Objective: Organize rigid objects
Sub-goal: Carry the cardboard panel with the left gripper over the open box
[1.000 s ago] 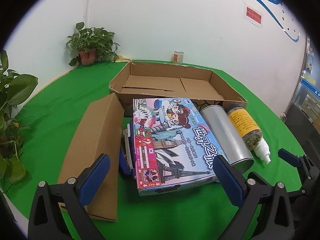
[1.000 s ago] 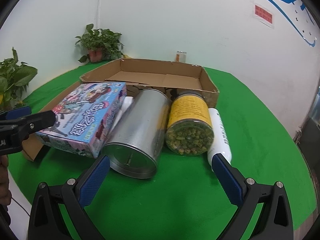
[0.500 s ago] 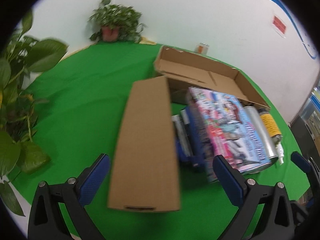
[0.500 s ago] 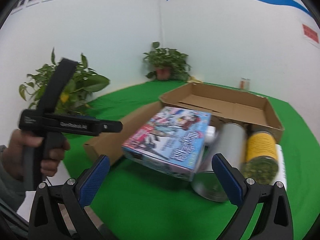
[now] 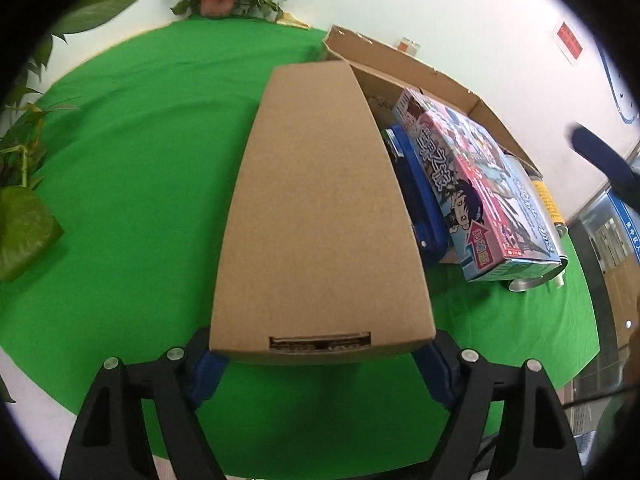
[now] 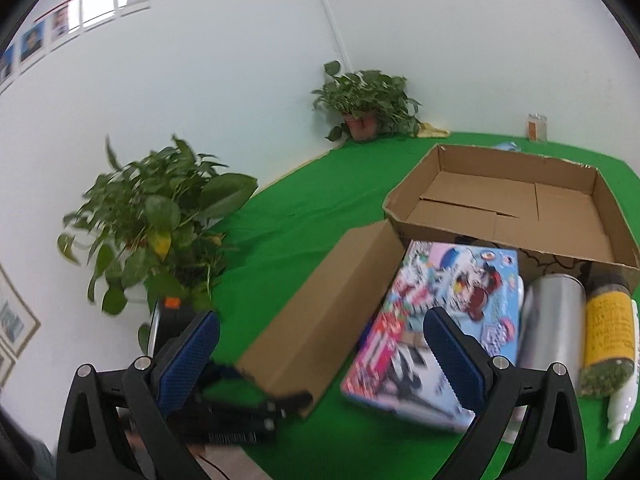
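Note:
A long closed cardboard box (image 5: 320, 208) lies on the green table, its near end between my left gripper's (image 5: 318, 368) blue pads. The jaws are closing and the pads touch the box's two sides. From the right wrist view this box (image 6: 320, 320) and the left gripper (image 6: 256, 416) at its end show too. To its right a colourful board game box (image 5: 472, 184) leans on a blue item (image 5: 420, 200). My right gripper (image 6: 320, 360) hangs open and empty above the game box (image 6: 440, 280). A silver can (image 6: 552, 320), a yellow-labelled jar (image 6: 608, 332) and a white bottle (image 6: 624, 404) lie further right.
A wide open cardboard tray (image 6: 512, 208) stands behind the objects. Potted plants (image 6: 160, 224) (image 6: 364, 100) sit at the table's left and far edges. A small glass jar (image 6: 536, 126) stands by the back wall. The table's near edge (image 5: 120, 420) is just below my left gripper.
My left gripper has swung left from the game box onto the long cardboard box and narrowed around its near end. The right gripper has lifted and turned left, away from the can and jar.

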Motion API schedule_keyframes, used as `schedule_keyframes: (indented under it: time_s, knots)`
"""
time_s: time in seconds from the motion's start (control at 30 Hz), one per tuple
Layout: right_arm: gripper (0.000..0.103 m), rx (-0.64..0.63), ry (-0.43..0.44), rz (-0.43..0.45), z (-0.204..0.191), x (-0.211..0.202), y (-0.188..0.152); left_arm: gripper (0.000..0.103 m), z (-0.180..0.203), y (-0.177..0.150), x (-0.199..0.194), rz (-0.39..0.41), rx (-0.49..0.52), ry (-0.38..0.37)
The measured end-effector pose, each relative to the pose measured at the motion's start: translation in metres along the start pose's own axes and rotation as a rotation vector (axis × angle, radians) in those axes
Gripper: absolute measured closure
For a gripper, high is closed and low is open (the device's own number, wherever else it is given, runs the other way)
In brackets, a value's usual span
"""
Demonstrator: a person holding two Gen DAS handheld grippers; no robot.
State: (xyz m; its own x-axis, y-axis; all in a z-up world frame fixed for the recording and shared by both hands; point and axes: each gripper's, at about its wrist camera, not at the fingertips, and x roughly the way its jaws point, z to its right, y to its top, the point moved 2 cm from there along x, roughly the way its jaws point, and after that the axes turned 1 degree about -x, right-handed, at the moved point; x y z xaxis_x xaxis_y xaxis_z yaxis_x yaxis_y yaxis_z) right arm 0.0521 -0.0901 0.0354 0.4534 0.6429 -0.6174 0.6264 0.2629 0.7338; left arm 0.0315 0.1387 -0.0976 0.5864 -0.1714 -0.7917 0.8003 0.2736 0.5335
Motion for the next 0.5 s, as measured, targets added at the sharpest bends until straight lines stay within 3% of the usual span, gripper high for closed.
schedule_keyframes:
  time_s: [0.13,0.27,0.5]
  knots:
    - [0.000,0.000,-0.024,-0.116,-0.026,0.051,0.031,0.023,-0.004,-0.009,-0.017,0.062,0.064,0.112]
    - [0.001,-0.024,-0.048,-0.255,-0.053,0.116,0.040,0.023,-0.011,-0.027,-0.029,0.079,0.146,0.212]
    - [0.004,0.056,-0.098,-0.525,-0.051,0.217,0.024,0.023,-0.010,-0.048,-0.025,0.068,0.194,0.252]
